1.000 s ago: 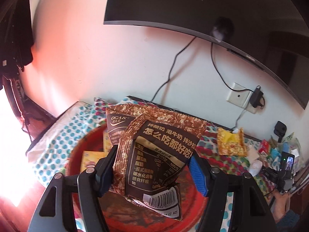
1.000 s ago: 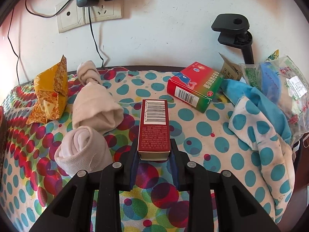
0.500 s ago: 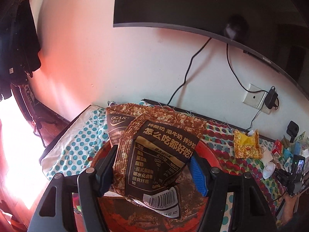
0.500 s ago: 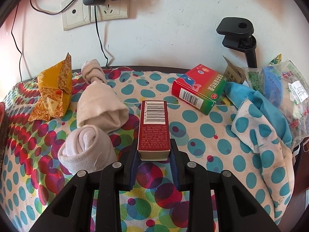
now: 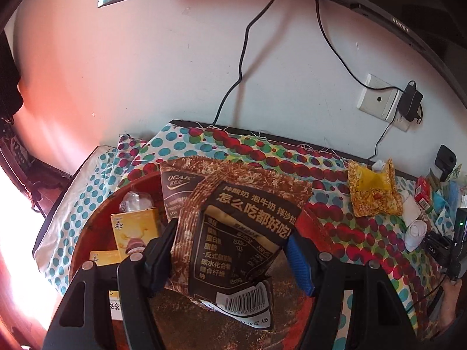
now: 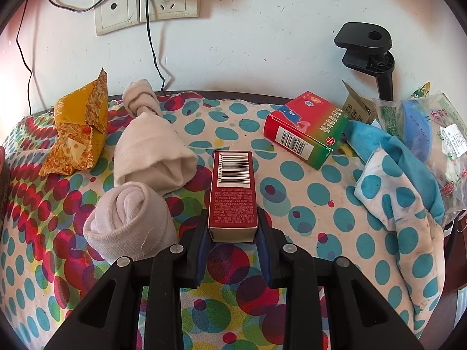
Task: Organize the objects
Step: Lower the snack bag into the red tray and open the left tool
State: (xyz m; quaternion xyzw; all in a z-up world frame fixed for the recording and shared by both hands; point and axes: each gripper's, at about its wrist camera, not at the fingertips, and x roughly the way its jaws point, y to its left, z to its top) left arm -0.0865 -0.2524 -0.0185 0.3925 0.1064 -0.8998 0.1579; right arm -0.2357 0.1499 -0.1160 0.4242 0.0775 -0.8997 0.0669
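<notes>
My left gripper (image 5: 233, 250) is shut on a dark brown snack bag (image 5: 233, 227) and holds it above a round red tray (image 5: 96, 218). A yellow box (image 5: 135, 230) and a clear wrapped item (image 5: 135, 201) lie in the tray. My right gripper (image 6: 233, 227) is shut on a small dark red box (image 6: 233, 192) with a barcode on top, held just above the spotted cloth (image 6: 306, 218). Two rolled white socks (image 6: 131, 218) lie just left of it.
A yellow snack packet (image 6: 78, 128) lies at the far left, also in the left wrist view (image 5: 373, 192). A red-green box (image 6: 306, 128), a blue cloth (image 6: 394, 169), plastic bags (image 6: 432, 122) and a black clamp stand (image 6: 370, 49) sit at right. Wall sockets (image 6: 146, 8) with cables are behind.
My left gripper has lifted and pulled back with the snack bag, so more of the tray and table shows. My right gripper has risen slightly with the red box.
</notes>
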